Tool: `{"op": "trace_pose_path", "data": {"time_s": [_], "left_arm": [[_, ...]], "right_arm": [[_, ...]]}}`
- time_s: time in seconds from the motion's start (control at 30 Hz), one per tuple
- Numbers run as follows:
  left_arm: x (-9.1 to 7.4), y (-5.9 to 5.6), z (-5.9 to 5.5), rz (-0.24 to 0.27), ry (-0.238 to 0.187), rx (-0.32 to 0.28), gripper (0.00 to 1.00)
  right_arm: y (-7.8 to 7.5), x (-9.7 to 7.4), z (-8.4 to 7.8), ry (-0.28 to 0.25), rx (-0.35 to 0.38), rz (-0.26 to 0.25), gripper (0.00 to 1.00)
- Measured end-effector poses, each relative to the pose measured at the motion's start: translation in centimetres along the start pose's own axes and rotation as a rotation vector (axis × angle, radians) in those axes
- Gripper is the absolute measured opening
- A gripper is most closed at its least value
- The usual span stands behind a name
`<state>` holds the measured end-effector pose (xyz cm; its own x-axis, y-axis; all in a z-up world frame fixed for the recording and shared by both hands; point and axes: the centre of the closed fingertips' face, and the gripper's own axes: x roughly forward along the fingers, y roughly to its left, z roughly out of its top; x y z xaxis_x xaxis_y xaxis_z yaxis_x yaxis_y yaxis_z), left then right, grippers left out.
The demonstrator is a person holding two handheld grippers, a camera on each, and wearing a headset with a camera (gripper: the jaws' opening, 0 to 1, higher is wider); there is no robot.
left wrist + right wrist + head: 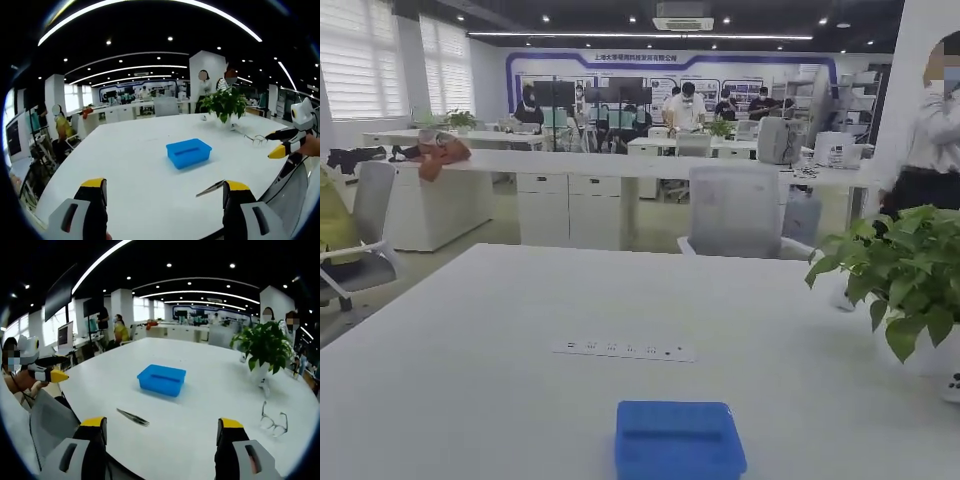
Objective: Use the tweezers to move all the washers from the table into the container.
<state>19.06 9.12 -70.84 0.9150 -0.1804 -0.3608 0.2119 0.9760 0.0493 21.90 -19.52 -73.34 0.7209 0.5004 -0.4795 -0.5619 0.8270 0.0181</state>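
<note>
The left gripper [163, 185] has its jaws wide apart and holds nothing; the right gripper [161, 423] is the same. Both are at the near edge of the white table [470, 340]. The tweezers [132, 417] lie flat on it, close to this edge, with the blue container [680, 440] further in, well apart from them. The washers are too small to tell. The tweezers look thin, light and springy, probably slippery metal. I would take them at the middle of the arms, not the tips, and press gently.
</note>
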Motion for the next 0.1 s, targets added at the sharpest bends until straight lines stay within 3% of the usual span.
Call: {"op": "trace_pose_path", "data": {"time_s": [0.1], "left_arm": [[0.03, -0.10, 0.12, -0.002, -0.002, -0.001, 0.99]], "right_arm": [[0.00, -0.04, 0.00, 0.002, -0.001, 0.004, 0.90]]}}
